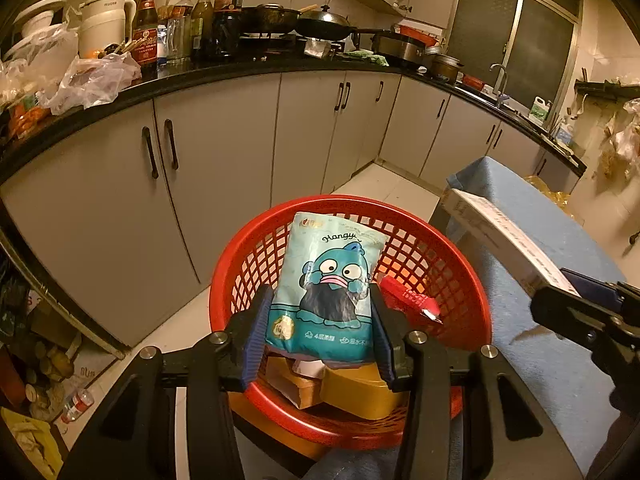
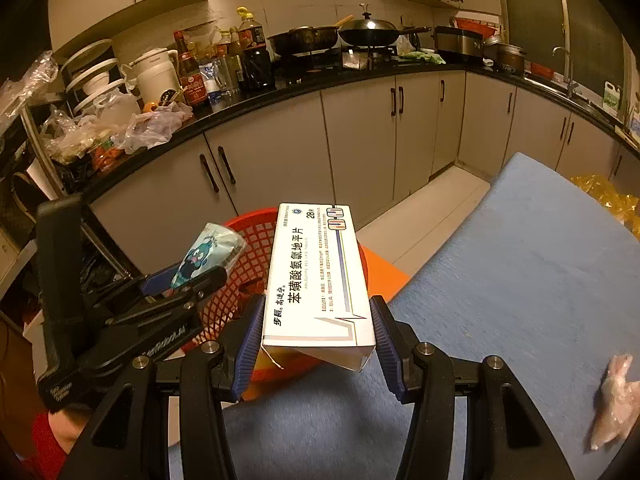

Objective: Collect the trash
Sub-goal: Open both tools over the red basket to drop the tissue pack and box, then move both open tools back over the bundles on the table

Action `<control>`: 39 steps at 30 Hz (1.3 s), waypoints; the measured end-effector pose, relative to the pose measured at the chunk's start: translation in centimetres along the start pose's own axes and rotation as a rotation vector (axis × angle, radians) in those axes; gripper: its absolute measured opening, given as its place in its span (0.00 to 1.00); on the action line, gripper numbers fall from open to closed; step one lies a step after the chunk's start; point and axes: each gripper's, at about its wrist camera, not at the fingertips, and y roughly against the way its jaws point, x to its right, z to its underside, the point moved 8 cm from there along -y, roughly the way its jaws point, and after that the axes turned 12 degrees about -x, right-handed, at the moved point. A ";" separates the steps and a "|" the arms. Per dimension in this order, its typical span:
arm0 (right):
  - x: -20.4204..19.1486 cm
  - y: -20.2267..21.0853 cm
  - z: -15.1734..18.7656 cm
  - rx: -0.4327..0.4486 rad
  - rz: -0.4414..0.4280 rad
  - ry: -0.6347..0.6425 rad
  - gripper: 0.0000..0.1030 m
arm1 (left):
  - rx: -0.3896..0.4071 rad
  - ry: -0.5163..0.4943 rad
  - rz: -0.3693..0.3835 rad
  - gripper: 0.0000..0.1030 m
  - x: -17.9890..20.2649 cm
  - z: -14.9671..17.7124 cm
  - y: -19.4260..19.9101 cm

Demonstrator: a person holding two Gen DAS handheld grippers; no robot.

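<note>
Two grippers | left gripper (image 1: 320, 320) jaws pinching tissue pack (image 1: 328, 280) over red basket (image 1: 472, 280) | right gripper (image 2: 318, 328) jaws pinching medicine box (image 2: 316, 276)

White box (image 2: 318, 276) in right tool (image 2: 318, 334)

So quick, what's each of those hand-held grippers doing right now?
Left hand-held gripper: closed on the teal tissue pack, above the red basket.
Right hand-held gripper: closed on the white medicine box.
</note>
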 end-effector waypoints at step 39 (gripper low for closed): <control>4.9 2.1 2.1 0.035 -0.007 -0.131 0.73 | 0.039 -0.025 -0.007 0.74 2.7 0.1 2.7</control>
